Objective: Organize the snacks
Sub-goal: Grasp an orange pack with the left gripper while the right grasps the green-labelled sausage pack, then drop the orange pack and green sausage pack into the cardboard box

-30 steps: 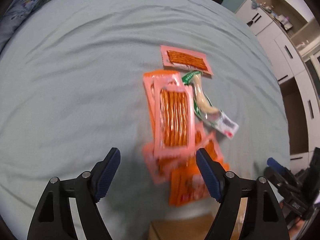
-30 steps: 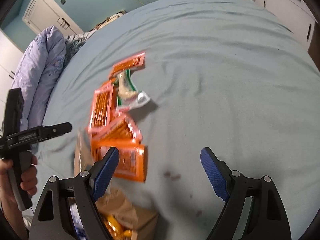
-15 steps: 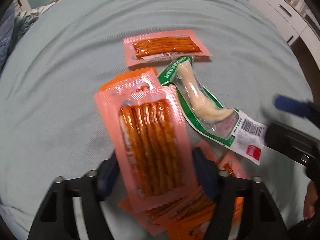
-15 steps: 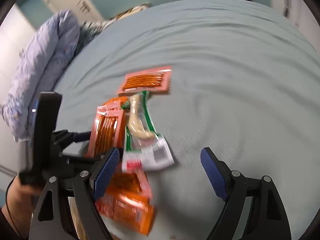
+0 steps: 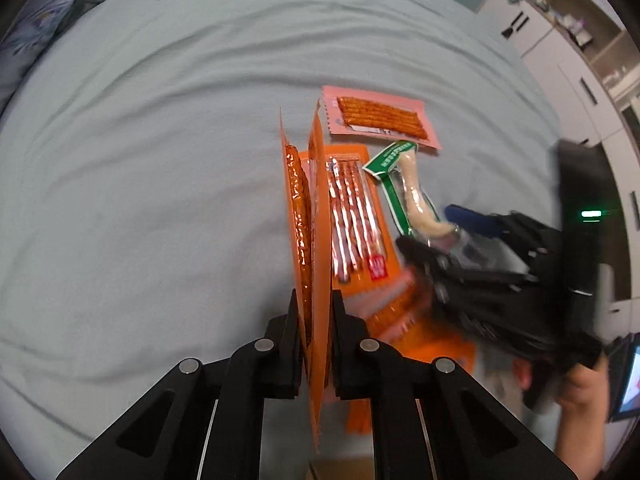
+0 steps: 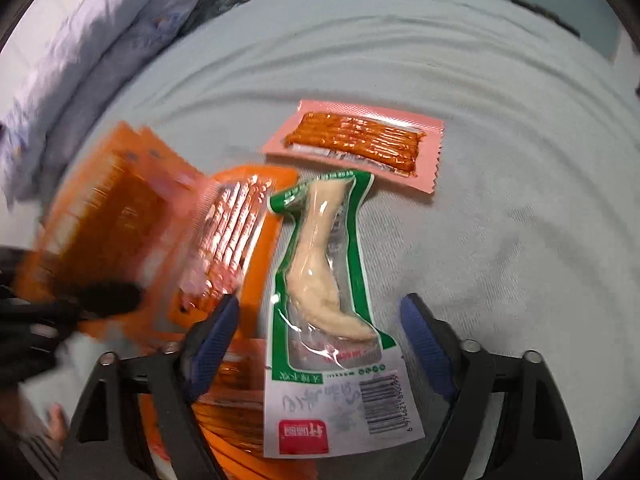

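Observation:
My left gripper (image 5: 316,304) is closing, and its pads press on an orange spicy-stick packet (image 5: 300,208) that stands edge-on between them. A second orange packet (image 5: 356,220) lies flat on the sheet beside it. My right gripper (image 6: 320,344) hangs over a green-and-white chicken-foot packet (image 6: 324,280). Its blue fingers (image 6: 212,340) are closing on either side of the packet, and the pads stay off it. A pink stick packet (image 6: 356,140) lies further back. More orange packets (image 6: 232,420) sit under the green one, near the bed's edge.
The snacks lie on a pale blue bedsheet (image 5: 140,160). A lilac duvet (image 6: 80,60) is bunched at the far left. White cupboards (image 5: 560,60) stand to the right. A cardboard box edge (image 5: 340,470) shows below the bed, and a person's hand (image 5: 580,384) holds the right gripper.
The left gripper dropped onto the top orange packet, closed on it and tipped it edge-on. The right gripper swung in over the green packet and its jaws narrowed.

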